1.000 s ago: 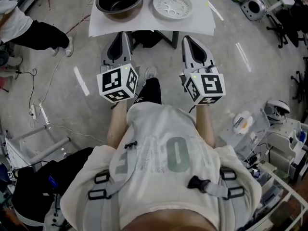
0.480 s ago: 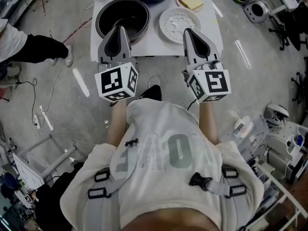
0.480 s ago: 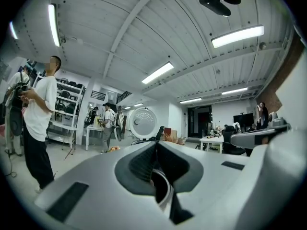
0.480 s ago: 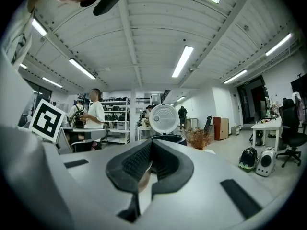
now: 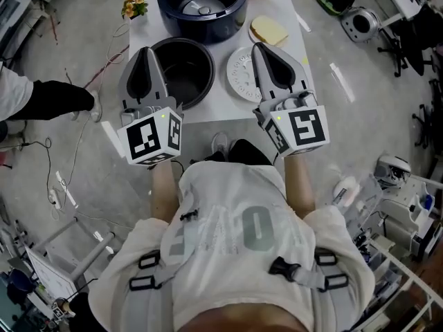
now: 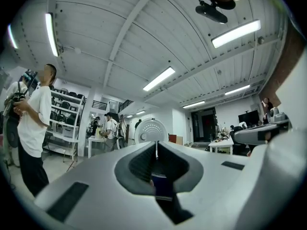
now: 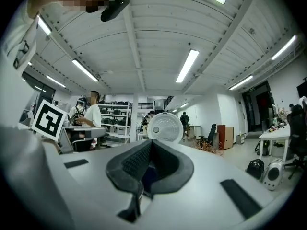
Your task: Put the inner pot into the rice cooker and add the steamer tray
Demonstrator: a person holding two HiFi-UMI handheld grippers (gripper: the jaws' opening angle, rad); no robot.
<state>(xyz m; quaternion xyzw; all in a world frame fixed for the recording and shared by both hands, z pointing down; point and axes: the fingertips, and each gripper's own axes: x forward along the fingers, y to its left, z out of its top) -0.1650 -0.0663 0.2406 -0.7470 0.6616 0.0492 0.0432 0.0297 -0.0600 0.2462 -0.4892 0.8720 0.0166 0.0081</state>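
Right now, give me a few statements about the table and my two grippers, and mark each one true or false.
1. The dark round inner pot sits inside the dark blue rice cooker. False: it stands on the white table, on the cooker's near side.
2. The left gripper and right gripper both have their jaws together and hold nothing. True.
3. The white perforated steamer tray lies on the table beside the pot. True.
4. The pale yellow block lies in the pot. False: it lies on the table beside the cooker.
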